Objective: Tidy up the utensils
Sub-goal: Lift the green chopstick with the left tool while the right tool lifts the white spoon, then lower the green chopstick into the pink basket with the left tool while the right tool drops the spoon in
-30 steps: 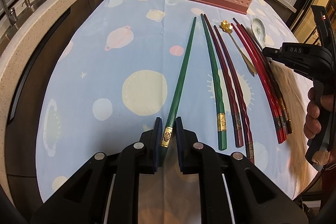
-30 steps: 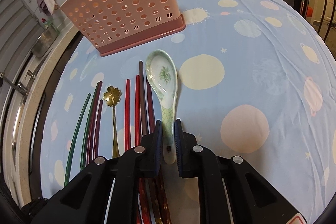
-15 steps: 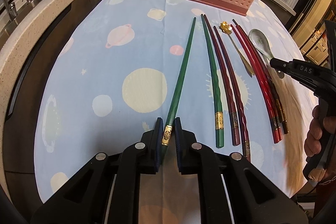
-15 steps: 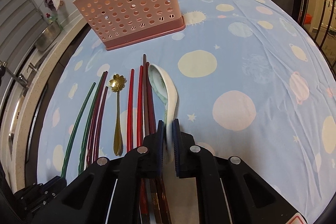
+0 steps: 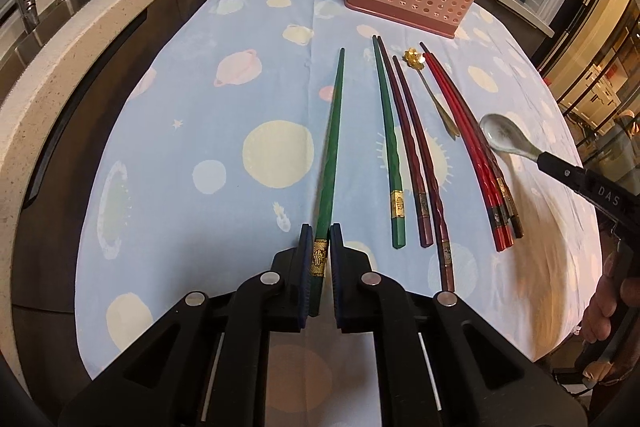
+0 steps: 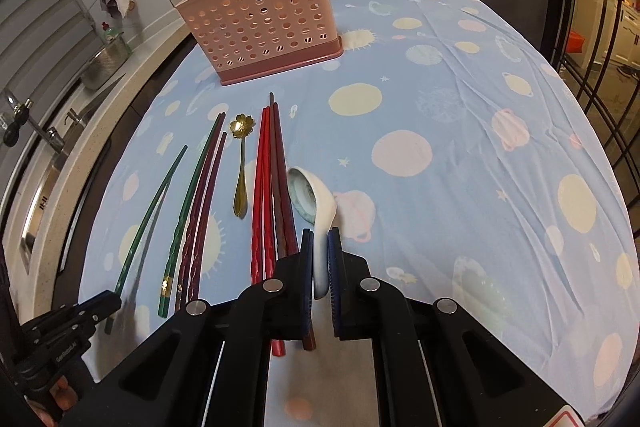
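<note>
Covering the table: planet-print blue cloth point(image 5: 168, 131), kitchen counter point(image 5: 60, 39) beside.

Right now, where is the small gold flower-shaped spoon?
The gold flower-shaped spoon lies flat on the planet-print tablecloth, between the maroon chopsticks and red chopsticks, before the pink basket.

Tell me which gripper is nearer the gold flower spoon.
Right. The right gripper, holding the ceramic spoon, sits just past the red chopsticks from the gold flower spoon; the left gripper lies beyond the green and maroon ones.
</note>
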Demonstrator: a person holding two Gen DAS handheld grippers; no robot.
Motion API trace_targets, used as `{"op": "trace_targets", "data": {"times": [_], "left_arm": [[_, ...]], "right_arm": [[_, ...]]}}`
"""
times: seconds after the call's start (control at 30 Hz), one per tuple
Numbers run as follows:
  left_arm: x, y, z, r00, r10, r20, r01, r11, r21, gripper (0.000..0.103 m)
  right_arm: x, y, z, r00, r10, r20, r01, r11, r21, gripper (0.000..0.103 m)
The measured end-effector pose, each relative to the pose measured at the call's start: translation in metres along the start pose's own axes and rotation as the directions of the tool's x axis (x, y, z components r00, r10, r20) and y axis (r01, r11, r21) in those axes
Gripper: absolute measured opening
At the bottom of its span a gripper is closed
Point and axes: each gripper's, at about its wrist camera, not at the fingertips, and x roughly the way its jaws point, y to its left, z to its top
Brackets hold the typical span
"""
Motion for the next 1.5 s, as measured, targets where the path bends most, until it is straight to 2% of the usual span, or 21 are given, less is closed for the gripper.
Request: {"op": "trace_targets", "data": {"times": [0.4, 0.87, 1.23, 1.33, 1.5], "left_arm": [[-0.042, -0.011, 0.019, 0.995, 0.009, 0.096, -0.011, 1.0, 0.019, 0.007], [-0.074, -0.028, 0.061, 0.974, 0.011, 0.225, -0.023, 0.998, 0.053, 0.007], [-0.099, -0.018, 0.124, 0.94, 0.012, 0.341, -0.024, 0.999, 0.031, 0.007], [-0.103, -0.016, 0.143, 0.932, 0.011, 0.362, -0.021, 1.0, 0.024, 0.007], [-0.117, -0.021, 0.182, 0.904, 0.002, 0.427, -0.021, 0.999, 0.038, 0.007]], "right_arm": [[-0.044, 0.002, 0.007, 0.995, 0.028, 0.096, -0.028, 1.0, 0.0, 0.006], [-0.067, 0.01, 0.034, 0.981, 0.054, 0.184, -0.05, 0.998, -0.026, 0.006], [-0.076, 0.009, 0.08, 0.963, 0.045, 0.267, -0.04, 0.999, -0.024, 0.006], [-0.076, 0.009, 0.097, 0.958, 0.061, 0.28, -0.059, 0.998, -0.016, 0.006], [-0.075, 0.013, 0.135, 0.944, 0.036, 0.329, -0.027, 0.999, -0.031, 0.006]]}}
